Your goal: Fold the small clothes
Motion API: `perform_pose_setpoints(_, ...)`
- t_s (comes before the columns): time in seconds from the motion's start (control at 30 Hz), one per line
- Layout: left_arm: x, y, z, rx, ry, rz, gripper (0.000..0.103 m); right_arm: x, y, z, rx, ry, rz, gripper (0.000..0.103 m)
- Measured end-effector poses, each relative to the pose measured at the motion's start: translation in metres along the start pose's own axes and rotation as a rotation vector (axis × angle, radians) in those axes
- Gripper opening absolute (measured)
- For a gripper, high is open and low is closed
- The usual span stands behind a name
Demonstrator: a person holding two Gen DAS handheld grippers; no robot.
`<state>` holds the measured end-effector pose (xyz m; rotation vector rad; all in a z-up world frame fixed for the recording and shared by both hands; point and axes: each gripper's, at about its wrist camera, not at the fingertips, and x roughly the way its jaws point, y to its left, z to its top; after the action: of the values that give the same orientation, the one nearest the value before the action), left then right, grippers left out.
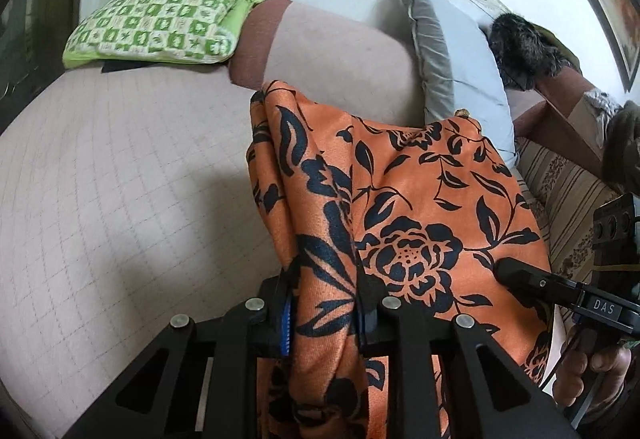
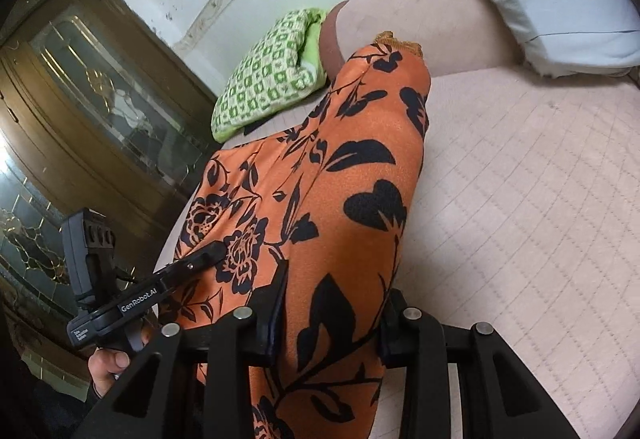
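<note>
Both grippers are clamping the orange floral garment point(image 1: 420, 199), left gripper point(image 1: 326, 313) and right gripper point(image 2: 332, 313) each pinching 1 bunched edge, cloth hanging above the quilted bed point(image 1: 120, 179). I'd be keeping the 2 hands level while laying it flat.

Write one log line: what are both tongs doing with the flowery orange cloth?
left tongs: shut on orange black-flowered cloth | right tongs: shut on cloth | cloth: held above quilted pink bed cover
</note>
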<state>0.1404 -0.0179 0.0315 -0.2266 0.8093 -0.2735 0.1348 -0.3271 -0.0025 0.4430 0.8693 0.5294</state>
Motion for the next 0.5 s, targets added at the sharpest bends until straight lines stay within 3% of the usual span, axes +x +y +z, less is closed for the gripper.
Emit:
perform_pose_setpoints(0.2, 0.042, -0.009, -0.018, -0.017, 0.096, 0.003, 0.024, 0.017, -0.048, -0.013, 0.074, 0.059, -0.033, 0.036)
perform_pose_setpoints(0.33, 0.085, -0.004, -0.045, -0.044, 0.208, 0.016, 0.025, 0.037, -0.085, -0.031, 0.139, 0.144, -0.069, 0.037)
perform_pose_setpoints(0.4, 0.097, 0.002, -0.056, -0.054, 0.219, 0.030, 0.037, 0.048, -0.101, -0.041, 0.171, 0.185, -0.084, 0.047)
perform_pose_setpoints(0.43, 0.094, 0.004, -0.055, -0.057, 0.205, 0.022, 0.038, 0.048, -0.107, -0.044, 0.185, 0.178, -0.087, 0.054)
perform_pose_setpoints(0.5, 0.087, 0.005, -0.049, -0.057, 0.211, 0.020, 0.052, 0.042, -0.112, -0.042, 0.188, 0.152, -0.082, 0.067)
